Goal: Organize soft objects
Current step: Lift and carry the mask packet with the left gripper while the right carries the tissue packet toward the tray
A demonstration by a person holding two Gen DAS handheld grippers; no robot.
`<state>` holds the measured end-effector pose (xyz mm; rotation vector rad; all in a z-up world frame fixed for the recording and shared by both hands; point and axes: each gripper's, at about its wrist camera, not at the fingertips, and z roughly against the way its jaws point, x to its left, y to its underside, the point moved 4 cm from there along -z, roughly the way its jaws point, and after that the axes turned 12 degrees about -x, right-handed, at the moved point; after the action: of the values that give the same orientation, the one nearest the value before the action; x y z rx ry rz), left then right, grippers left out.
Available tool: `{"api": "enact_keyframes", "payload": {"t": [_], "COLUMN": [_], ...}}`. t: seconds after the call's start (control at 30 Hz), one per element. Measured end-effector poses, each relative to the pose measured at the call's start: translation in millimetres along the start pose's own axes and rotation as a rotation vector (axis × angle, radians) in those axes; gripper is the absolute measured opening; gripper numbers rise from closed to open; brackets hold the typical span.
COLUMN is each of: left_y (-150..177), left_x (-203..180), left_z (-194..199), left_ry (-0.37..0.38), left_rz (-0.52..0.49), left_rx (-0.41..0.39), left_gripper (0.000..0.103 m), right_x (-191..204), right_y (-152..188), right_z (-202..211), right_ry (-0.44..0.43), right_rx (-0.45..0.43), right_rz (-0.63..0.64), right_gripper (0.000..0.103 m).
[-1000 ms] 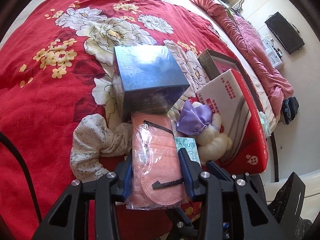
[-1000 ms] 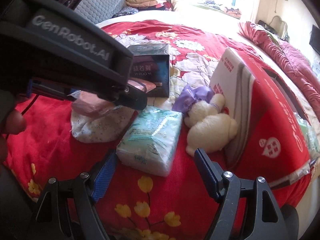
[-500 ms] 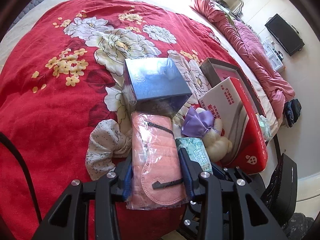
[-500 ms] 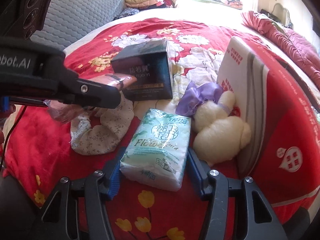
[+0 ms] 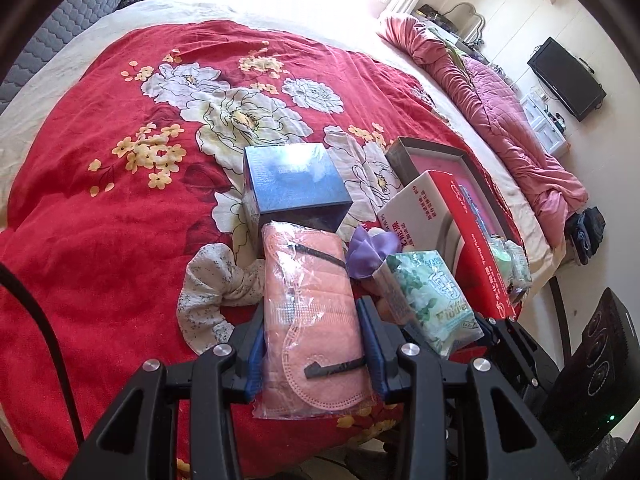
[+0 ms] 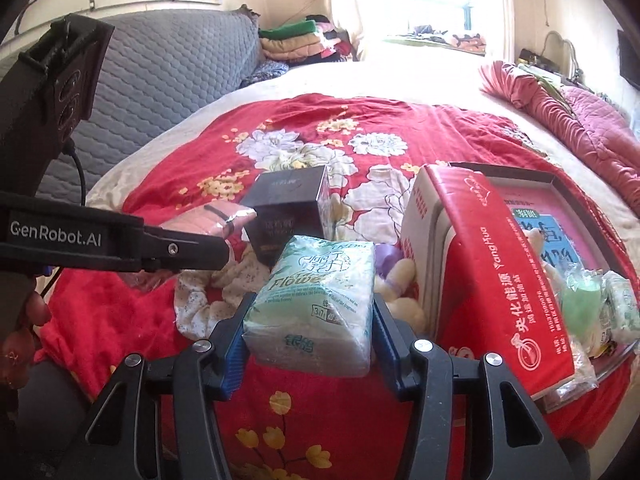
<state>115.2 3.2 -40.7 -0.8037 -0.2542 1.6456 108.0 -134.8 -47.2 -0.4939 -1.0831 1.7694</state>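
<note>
Both grippers were loaded. Left gripper [image 5: 312, 354] was clamped on a bagged pink mask [image 5: 310, 320], pads squeezing its long sides so the flat packet stuck forward without folding. Right gripper [image 6: 308, 334] had just been closing, and its jaws now pinched the tissue pack [image 6: 316, 300] between them; the plastic bulged a little at the pads, so I judged the hold firm enough. Gripped low at the near end, the pack's printed face stayed up and in view.

Both items appeared clear of the red blanket [image 5: 100, 220], carried rather than resting, though I couldn't be certain from these angles.

Just beyond the mask lay a floral cloth [image 5: 212, 292], crumpled on the blanket, not yet collected. Right of it, a cream plush [image 6: 400, 292] with a purple bow [image 5: 370, 250] sat against the red carton [image 6: 488, 264], partly hidden behind the tissue pack.

Farther on stood a dark blue box [image 5: 292, 184], upright, touching nothing I held.

The carton leaned on the near edge of a shallow tray [image 6: 556, 180]. In the tray I could see a green packet [image 6: 580, 296] and another tissue pack [image 6: 622, 308], so I took the tray as the drop-off for soft things. My guess: both loads go over the carton and into it; the carton's height meant lifting first.

At the far edge lay a bunched pink quilt [image 5: 500, 100].
</note>
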Motion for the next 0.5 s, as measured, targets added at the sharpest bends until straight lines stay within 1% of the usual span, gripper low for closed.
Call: {"api": "enact_keyframes", "payload": {"t": [0.07,0.2,0.27,0.5], "left_y": [-1.6,-4.6,-6.1,-13.8], "left_x": [-5.2,-17.8,-25.8,-63.8], "left_z": [5.1,11.2,14.1,20.3], "left_ry": [0.004,0.012,0.014,0.024], "left_rz": [-0.003,-0.017,-0.024,-0.075], "left_rx": [-0.012,-0.023,-0.03,-0.056], "left_gripper": [0.042,0.042,0.042,0.042], "right_x": [-0.6,-13.9,-21.6,-50.4], "right_y": [-5.9,-21.4,-29.7,-54.4], "right_z": [8.1,36.0,46.1,76.9], "right_ry": [0.006,0.019,0.038,0.083], "right_rx": [-0.026,-0.082,-0.111,-0.179], "right_rz": [0.006,-0.022,-0.021,-0.025], "right_gripper": [0.055,0.055,0.055,0.055]}}
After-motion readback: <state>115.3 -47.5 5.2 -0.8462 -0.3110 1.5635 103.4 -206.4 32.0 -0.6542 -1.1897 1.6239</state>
